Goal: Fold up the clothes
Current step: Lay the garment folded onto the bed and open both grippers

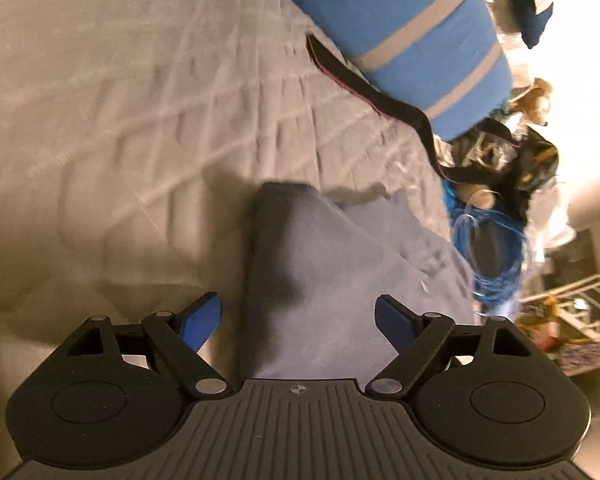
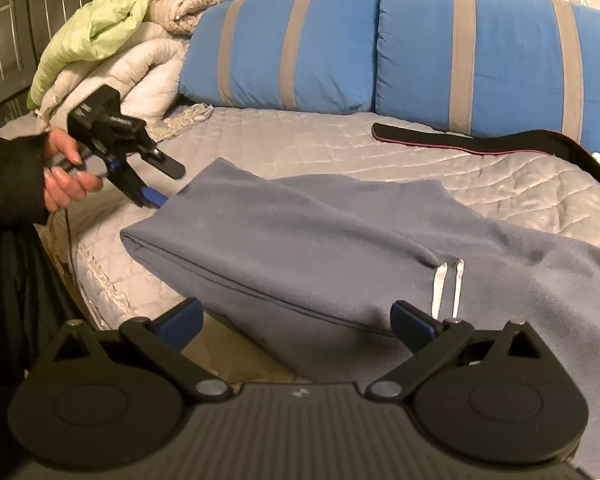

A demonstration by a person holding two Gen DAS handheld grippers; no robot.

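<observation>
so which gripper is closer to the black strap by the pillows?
Right, as a judgement. The right gripper is at the near edge of the grey-blue garment, facing the black strap. The left gripper sits at the garment's far-left corner, further from it.

Both wrist views closely share the garment [image 1: 320,264].

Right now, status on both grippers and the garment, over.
Left gripper open, jaws astride the folded end. Right gripper open, at near edge. Grey-blue garment partly folded on the bed. Black strap beyond, clear of it.
</observation>
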